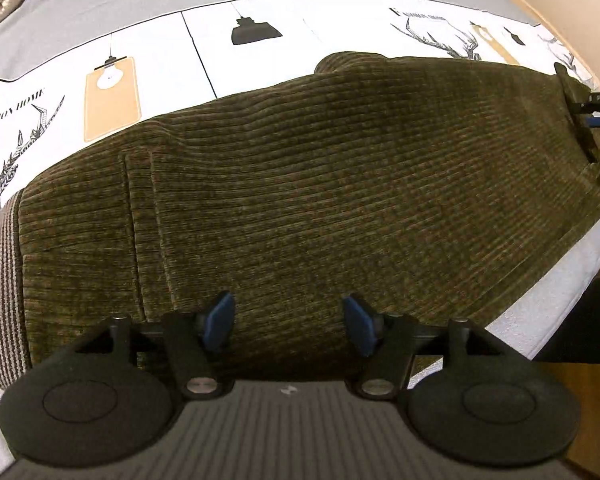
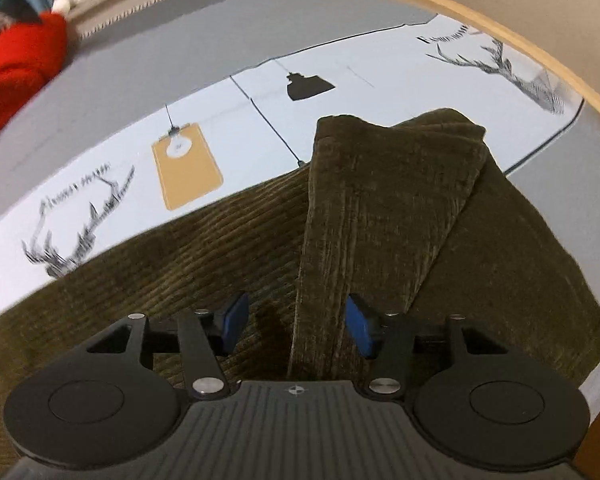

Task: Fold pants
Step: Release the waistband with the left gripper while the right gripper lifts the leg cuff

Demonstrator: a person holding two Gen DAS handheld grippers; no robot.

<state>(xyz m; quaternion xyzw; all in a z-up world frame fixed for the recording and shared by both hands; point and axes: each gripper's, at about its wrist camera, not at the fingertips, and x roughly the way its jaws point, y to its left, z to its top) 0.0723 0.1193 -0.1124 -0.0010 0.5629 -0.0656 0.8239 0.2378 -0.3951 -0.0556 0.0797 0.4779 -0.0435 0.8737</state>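
Your left tool (image 1: 288, 326) hangs open over the olive corduroy pants (image 1: 320, 184) spread on the bed, near its front edge; your right tool (image 2: 296, 326) gapes too, one folded leg between its blue pads. The sheet (image 1: 160, 56) reads "FASHION HOME" beside a deer

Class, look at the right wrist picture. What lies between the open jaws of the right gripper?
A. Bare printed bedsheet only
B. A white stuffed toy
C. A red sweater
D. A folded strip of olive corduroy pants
D: in the right wrist view a folded band of the olive corduroy pants runs up from between the blue pads of the right gripper, whose jaws stand apart without pressing on it.
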